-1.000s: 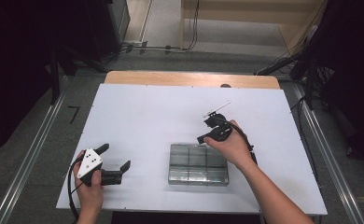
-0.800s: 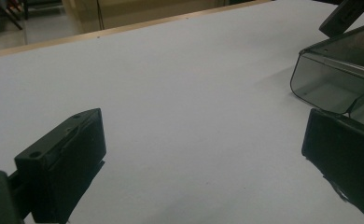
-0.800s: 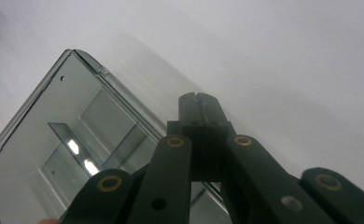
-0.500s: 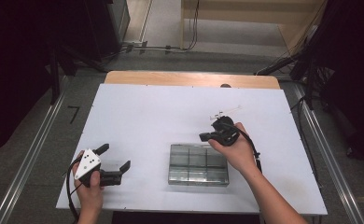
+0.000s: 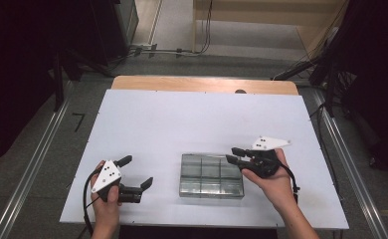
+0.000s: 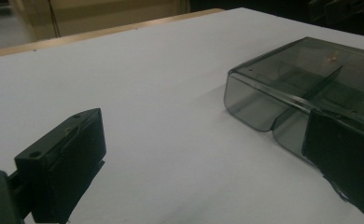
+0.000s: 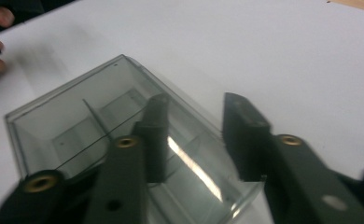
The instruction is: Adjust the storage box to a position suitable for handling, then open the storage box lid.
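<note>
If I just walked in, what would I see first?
A clear box with little compartments sits near the front of the white table. The right claw hangs at its right edge; its jaws have just been opening, one over the box and one outside its wall, with nothing gripped. The left claw waits open on the table, left of the box and apart from it.

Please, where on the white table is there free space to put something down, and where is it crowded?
The far half of the white table, between the wooden edge and the clear box, is bare. So is the patch between the left gripper and the box. It is crowded at the box's right end, where the right gripper hangs with open jaws.
</note>
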Demonstrator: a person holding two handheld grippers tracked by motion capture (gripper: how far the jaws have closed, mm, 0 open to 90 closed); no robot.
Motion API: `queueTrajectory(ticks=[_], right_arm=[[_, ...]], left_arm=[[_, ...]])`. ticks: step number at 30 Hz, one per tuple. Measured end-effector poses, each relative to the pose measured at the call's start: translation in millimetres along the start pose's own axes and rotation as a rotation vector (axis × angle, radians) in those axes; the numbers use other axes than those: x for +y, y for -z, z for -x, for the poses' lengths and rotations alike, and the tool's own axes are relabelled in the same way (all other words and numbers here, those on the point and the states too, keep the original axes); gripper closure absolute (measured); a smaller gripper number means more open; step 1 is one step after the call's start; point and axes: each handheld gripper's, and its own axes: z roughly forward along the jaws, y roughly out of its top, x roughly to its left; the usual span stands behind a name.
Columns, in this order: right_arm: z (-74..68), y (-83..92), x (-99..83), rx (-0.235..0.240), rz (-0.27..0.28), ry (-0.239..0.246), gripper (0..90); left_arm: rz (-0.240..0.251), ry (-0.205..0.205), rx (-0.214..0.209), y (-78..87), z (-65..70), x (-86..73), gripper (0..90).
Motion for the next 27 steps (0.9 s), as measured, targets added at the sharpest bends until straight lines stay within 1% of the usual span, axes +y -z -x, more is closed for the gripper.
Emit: queueTrajectory(ticks=[2,3,4,6,7,9,10,12,13,14,15,16,17,18,19,20,22,23,25,26,27], right_arm=[[0.2,8.1,-8.7,0.019,0.024,-0.023,45.1],[0.3,11.9,-13.0,0.025,0.029,-0.035,42.2],[0.5,15.4,-17.3,0.024,0.037,-0.045,37.6],[1.0,22.8,-25.5,0.023,0.061,-0.063,32.0],[1.0,26.4,-29.4,0.023,0.073,-0.070,28.7],[1.3,33.0,-36.5,0.010,0.092,-0.078,21.9],[1.8,35.9,-40.0,0.015,0.093,-0.067,17.4],[2.6,41.6,-45.2,0.032,0.101,-0.078,14.7],[2.4,44.7,-47.8,0.032,0.108,-0.084,13.9],[1.8,47.8,-50.8,0.032,0.115,-0.090,13.9],[0.0,52.3,-58.2,0.031,0.119,-0.093,13.9],[0.0,52.3,-58.2,0.031,0.119,-0.093,13.9],[-1.7,53.7,-62.5,0.030,0.108,-0.098,14.0],[-3.1,54.5,-66.9,0.026,0.096,-0.092,14.7],[-4.7,55.4,-71.0,0.023,0.084,-0.086,16.2],[-6.1,56.5,-74.7,0.017,0.072,-0.084,18.2],[-6.6,59.5,-80.7,0.008,0.074,-0.091,25.7],[-6.2,61.1,-82.9,0.011,0.072,-0.097,32.4],[-5.1,62.7,-86.0,-0.011,0.065,-0.091,46.7],[-4.1,62.9,-87.1,-0.013,0.061,-0.090,56.1],[-3.0,62.4,-87.9,-0.002,0.062,-0.086,64.0]], left_arm=[[-0.006,0.005,-0.036,-2.2,3.6,2.2,0.0],[-0.010,0.008,-0.047,-3.2,5.6,3.5,0.0],[-0.016,0.009,-0.057,-4.0,7.3,4.6,0.0],[-0.025,0.018,-0.063,-6.1,10.5,6.2,4.0],[-0.029,0.023,-0.074,-7.2,11.8,6.8,4.7],[-0.045,0.034,-0.104,-10.0,14.0,7.6,4.9],[-0.057,0.033,-0.121,-11.2,15.0,8.1,5.7],[-0.071,0.028,-0.136,-13.6,18.5,8.7,7.1],[-0.081,0.029,-0.143,-14.6,19.8,9.1,9.6],[-0.085,0.033,-0.160,-15.6,20.4,9.1,15.1],[-0.091,0.041,-0.173,-16.3,21.0,8.9,26.7],[-0.100,0.049,-0.185,-17.5,21.2,8.7,26.7],[-0.113,0.053,-0.201,-18.4,21.2,8.6,32.0],[-0.113,0.060,-0.223,-18.8,21.3,8.2,39.8],[-0.114,0.067,-0.236,-19.3,21.8,7.8,47.7],[-0.120,0.073,-0.247,-20.3,22.4,7.7,53.0],[-0.131,0.077,-0.248,-21.5,24.6,7.5,62.2],[-0.131,0.078,-0.257,-21.9,25.7,7.4,66.6],[-0.140,0.066,-0.269,-22.7,28.4,7.2,74.5],[-0.145,0.060,-0.279,-23.7,29.8,7.0,79.4],[-0.158,0.053,-0.287,-24.9,30.9,6.7,84.5]])
